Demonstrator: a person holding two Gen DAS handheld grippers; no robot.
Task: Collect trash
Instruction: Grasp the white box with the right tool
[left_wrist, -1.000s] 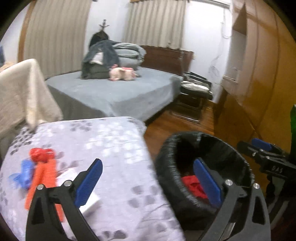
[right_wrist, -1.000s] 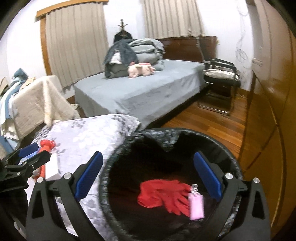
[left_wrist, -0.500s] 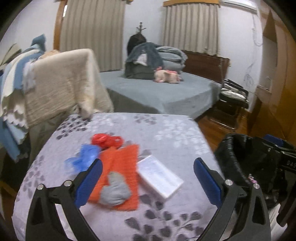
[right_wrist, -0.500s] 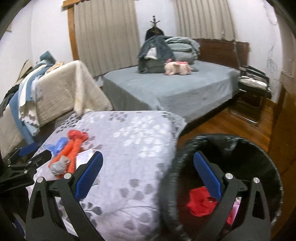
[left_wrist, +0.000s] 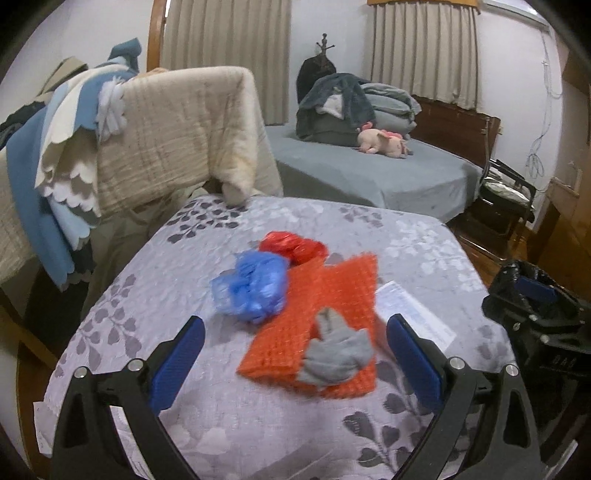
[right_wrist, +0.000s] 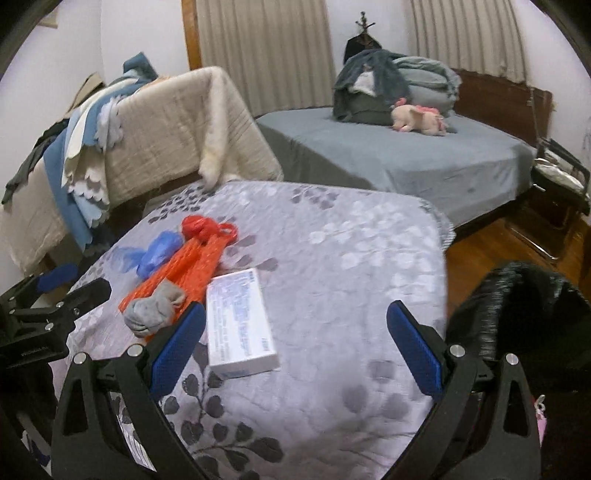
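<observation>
On the grey floral tablecloth (left_wrist: 155, 332) lie an orange mesh mat (left_wrist: 325, 317), a crumpled grey rag (left_wrist: 338, 352) on top of it, a blue plastic bag (left_wrist: 255, 286), a red plastic bag (left_wrist: 293, 247) and a white box (left_wrist: 413, 314). My left gripper (left_wrist: 295, 363) hovers open just short of the mat and rag. In the right wrist view the white box (right_wrist: 240, 319) lies by the left finger of my open right gripper (right_wrist: 295, 350). The bin with the black liner (right_wrist: 517, 314) stands at the table's right; its inside is hidden.
A chair draped with cream and blue blankets (left_wrist: 147, 136) stands behind the table. A grey bed (right_wrist: 406, 162) with folded clothes and a pink plush toy lies further back. A dark chair (left_wrist: 506, 195) and wooden floor (right_wrist: 498, 240) are to the right.
Both grippers have swung left, away from the bin and over the table. The trash pile now sits centred before the left gripper; the bin has slid to the right edge of both views.
</observation>
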